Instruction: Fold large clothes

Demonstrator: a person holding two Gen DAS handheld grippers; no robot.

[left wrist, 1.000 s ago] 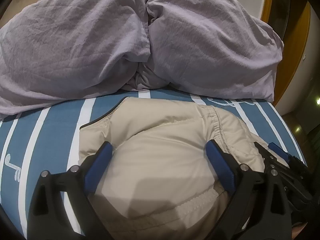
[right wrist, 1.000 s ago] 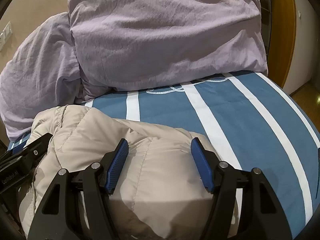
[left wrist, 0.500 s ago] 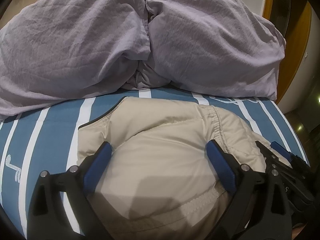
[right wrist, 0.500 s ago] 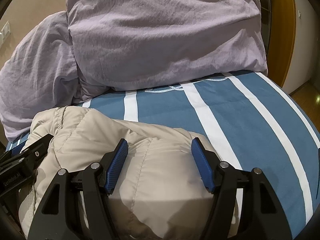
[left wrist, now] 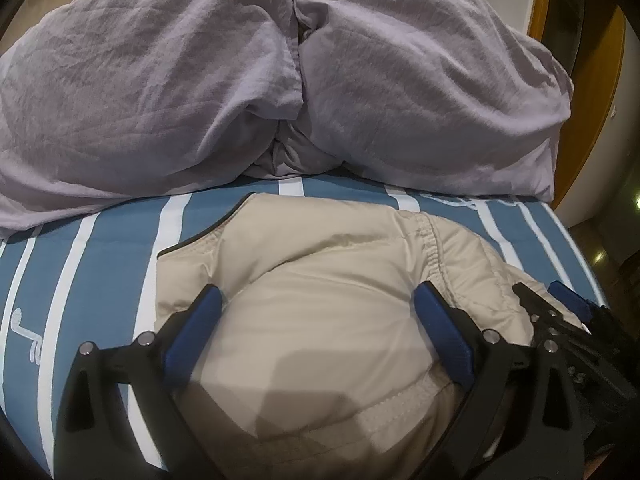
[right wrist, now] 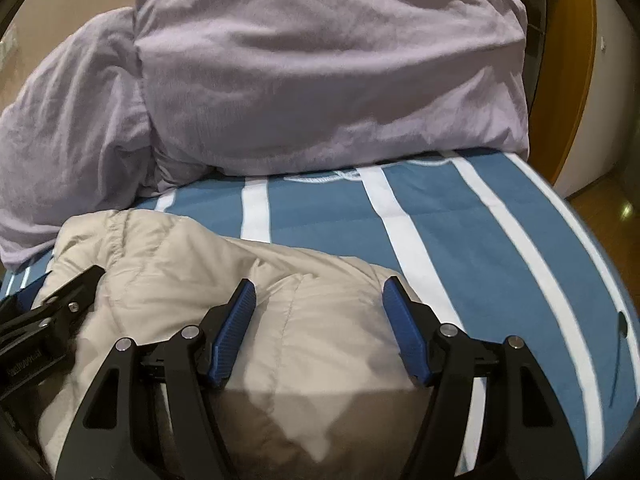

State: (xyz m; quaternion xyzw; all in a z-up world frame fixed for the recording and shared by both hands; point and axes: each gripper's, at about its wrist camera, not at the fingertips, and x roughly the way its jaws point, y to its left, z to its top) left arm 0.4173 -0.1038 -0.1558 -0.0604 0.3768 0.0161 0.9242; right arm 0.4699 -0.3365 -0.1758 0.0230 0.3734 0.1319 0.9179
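A beige padded jacket (left wrist: 320, 280) lies bunched on the blue bed with white stripes (left wrist: 100, 272). It also shows in the right wrist view (right wrist: 180, 272). My left gripper (left wrist: 316, 300) is open, its blue pads (left wrist: 192, 332) spread over the jacket's puffy top. My right gripper (right wrist: 316, 292) is open too, its pads (right wrist: 404, 328) either side of the jacket's right end. The right gripper shows at the lower right of the left wrist view (left wrist: 568, 320). The left gripper shows at the lower left of the right wrist view (right wrist: 52, 316). Neither pinches the fabric.
A lilac duvet (left wrist: 240, 80) is heaped across the far half of the bed, also in the right wrist view (right wrist: 320, 72). The bed's right edge (right wrist: 592, 248) drops to a wooden floor. An orange wooden frame (left wrist: 592, 92) stands at the far right.
Both grippers have stayed open over the jacket. The views have shifted only slightly; the jacket has kept its shape.
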